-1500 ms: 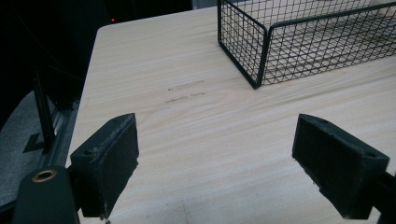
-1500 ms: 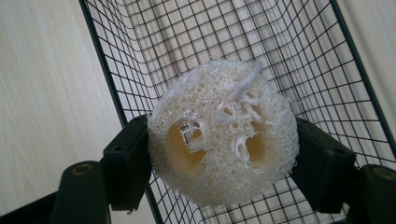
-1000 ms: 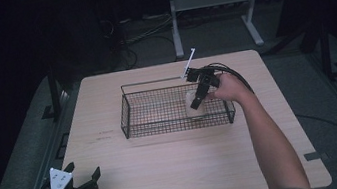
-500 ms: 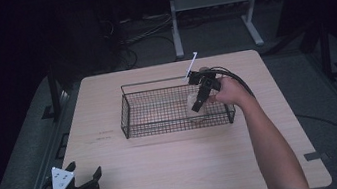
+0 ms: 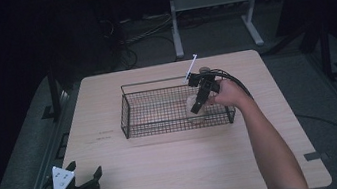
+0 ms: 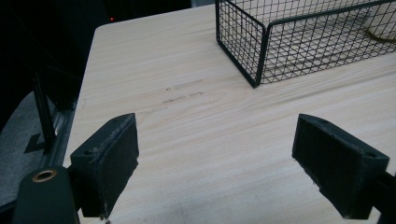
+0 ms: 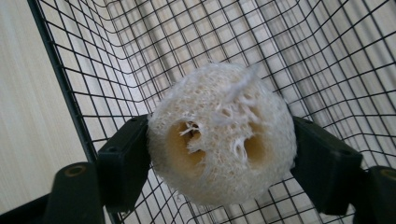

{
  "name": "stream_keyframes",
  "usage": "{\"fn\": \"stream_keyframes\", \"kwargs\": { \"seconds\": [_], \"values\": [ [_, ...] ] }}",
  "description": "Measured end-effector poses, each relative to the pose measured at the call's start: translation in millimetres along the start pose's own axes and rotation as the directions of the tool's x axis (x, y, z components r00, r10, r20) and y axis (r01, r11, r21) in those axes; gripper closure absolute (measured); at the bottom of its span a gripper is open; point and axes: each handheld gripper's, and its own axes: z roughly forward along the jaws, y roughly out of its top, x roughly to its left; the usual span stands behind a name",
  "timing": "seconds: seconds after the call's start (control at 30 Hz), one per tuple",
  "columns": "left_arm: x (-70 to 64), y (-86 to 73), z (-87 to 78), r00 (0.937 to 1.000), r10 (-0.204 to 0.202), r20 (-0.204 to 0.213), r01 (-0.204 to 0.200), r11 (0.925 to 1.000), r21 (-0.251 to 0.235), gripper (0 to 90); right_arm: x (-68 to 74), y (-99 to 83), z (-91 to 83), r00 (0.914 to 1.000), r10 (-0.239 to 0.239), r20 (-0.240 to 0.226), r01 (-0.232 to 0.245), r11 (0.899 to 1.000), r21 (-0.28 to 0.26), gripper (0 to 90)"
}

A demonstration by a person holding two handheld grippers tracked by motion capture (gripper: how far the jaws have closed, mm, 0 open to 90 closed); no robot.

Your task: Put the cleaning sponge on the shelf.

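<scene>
A pale, fibrous loofah sponge (image 7: pixel 222 140) with holes in its end is clamped between the jaws of my right gripper (image 7: pixel 219 154). In the high view the right gripper (image 5: pixel 198 104) reaches down into the right end of a black wire basket (image 5: pixel 131 111), holding the loofah sponge (image 5: pixel 195 112) low inside it near the front wall. My left gripper (image 5: pixel 84 180) rests at the table's front left corner, open and holding nothing. Its two black pads (image 6: pixel 112 161) spread wide over bare wood, with the wire basket (image 6: pixel 261 56) ahead of them.
The light wooden table (image 5: pixel 178 174) has free room in front of the basket. A white tag (image 5: pixel 190 67) sticks up at the basket's back rim. Beyond the table stand a metal stand (image 5: pixel 213 2) and floor cables.
My right gripper has sunk slightly lower into the basket with the loofah. The left gripper has stayed put.
</scene>
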Motion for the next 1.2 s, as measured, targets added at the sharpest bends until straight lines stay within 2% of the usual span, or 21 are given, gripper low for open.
{"fn": "stream_keyframes", "kwargs": {
  "seconds": [0.27,0.8,1.2],
  "values": [
    [-1.2,0.7,-0.4,1.0000,0.007,0.003,-0.007,1.0000,0.002,13.8,3.5,-4.5,-14.5,0.9999,0.007,0.013,-0.006,1.000,-0.016,20.8],
    [-4.2,0.9,-0.4,0.9999,0.011,0.008,-0.011,0.9999,0.002,13.8,22.5,-16.9,-51.3,0.9993,-0.024,0.029,0.027,0.996,-0.088,21.4],
    [-5.3,0.9,-0.3,0.9998,0.017,0.012,-0.017,0.9998,0.007,13.8,39.9,-20.1,-60.8,0.9976,-0.066,0.020,0.068,0.993,-0.100,20.9]
  ]
}}
